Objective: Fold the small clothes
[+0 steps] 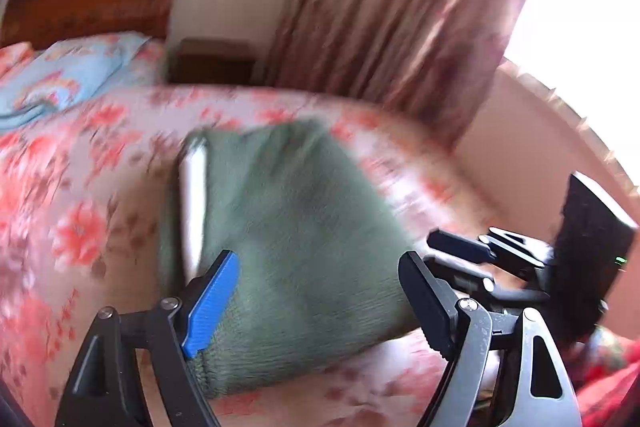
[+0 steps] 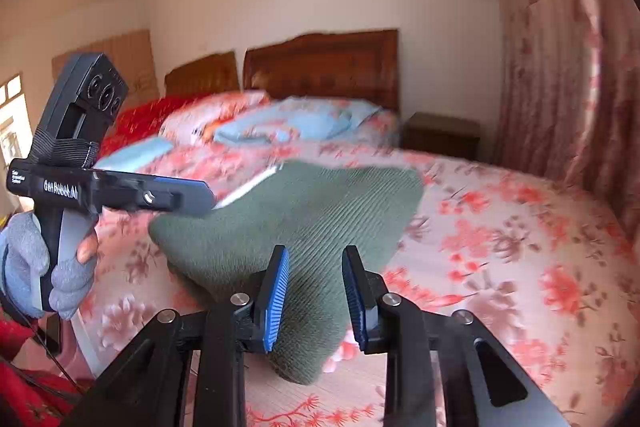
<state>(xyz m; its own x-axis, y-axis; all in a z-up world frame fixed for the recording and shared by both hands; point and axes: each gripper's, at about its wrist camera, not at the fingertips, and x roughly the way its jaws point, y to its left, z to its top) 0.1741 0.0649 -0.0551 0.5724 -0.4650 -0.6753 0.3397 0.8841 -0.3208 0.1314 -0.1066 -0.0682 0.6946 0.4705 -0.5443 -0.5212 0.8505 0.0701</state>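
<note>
Between the parted fingers of the left tongs (image 1: 320, 301) lay a green garment (image 1: 288, 251) on the floral bed (image 1: 80, 211); the right tongs (image 2: 314, 297), likewise open, straddled its near fold.

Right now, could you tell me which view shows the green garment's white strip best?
The left wrist view: the white strip runs nearly full length along the green garment, though blurred. The right wrist view shows only a thin slanted sliver, its lower end meeting the left gripper.
</note>
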